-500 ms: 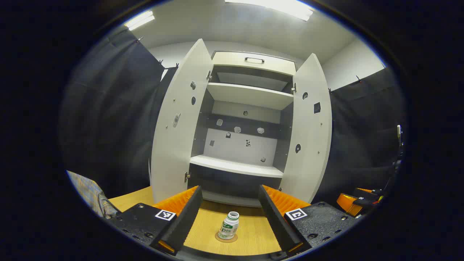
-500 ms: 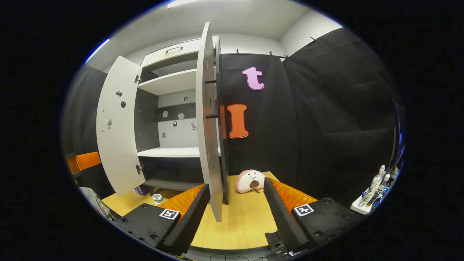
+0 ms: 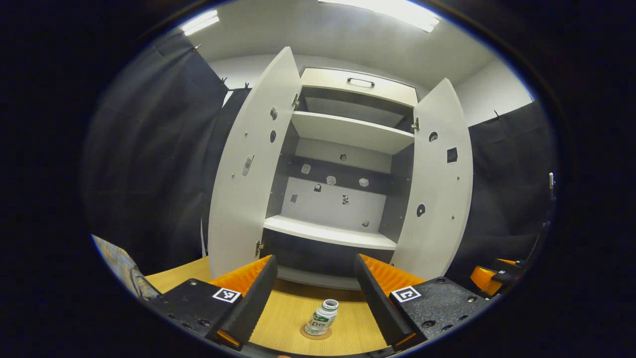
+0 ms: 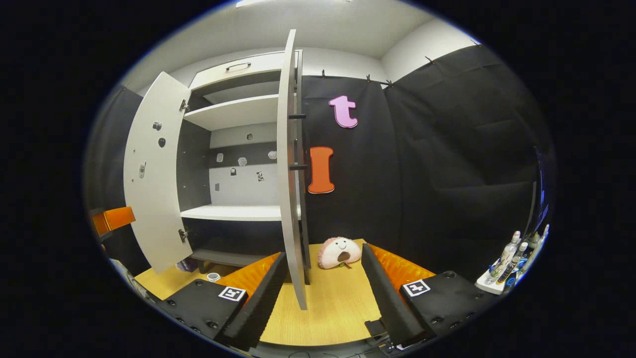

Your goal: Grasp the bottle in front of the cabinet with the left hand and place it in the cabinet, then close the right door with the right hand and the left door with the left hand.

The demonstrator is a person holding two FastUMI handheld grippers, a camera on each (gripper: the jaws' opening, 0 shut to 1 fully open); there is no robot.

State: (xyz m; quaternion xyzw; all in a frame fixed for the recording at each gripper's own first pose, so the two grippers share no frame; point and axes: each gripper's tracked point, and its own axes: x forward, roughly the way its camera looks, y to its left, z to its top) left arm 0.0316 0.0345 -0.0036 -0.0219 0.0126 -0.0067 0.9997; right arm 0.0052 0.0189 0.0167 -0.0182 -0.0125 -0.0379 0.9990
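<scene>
left gripper view: left gripper (image 3: 315, 291) wide open, bottle (image 3: 323, 317) between, untouched; right gripper (image 4: 323, 293) open, empty

A staged recording booth is showing here rather than a lived-in home. Black cloth (image 4: 447, 149) is hanging from clips as walls on both sides, with plain white room walls and ceiling strip lights (image 3: 387, 10) glowing above it. A white cabinet (image 3: 343, 134) is standing open on a light wooden table (image 4: 328, 308), its back panel dotted with small stuck-on markers. A plush toy (image 4: 339, 252) is lying on the table, and a white tray of what are probably spray bottles (image 4: 504, 263) is sitting at the far right edge, blurred.
</scene>
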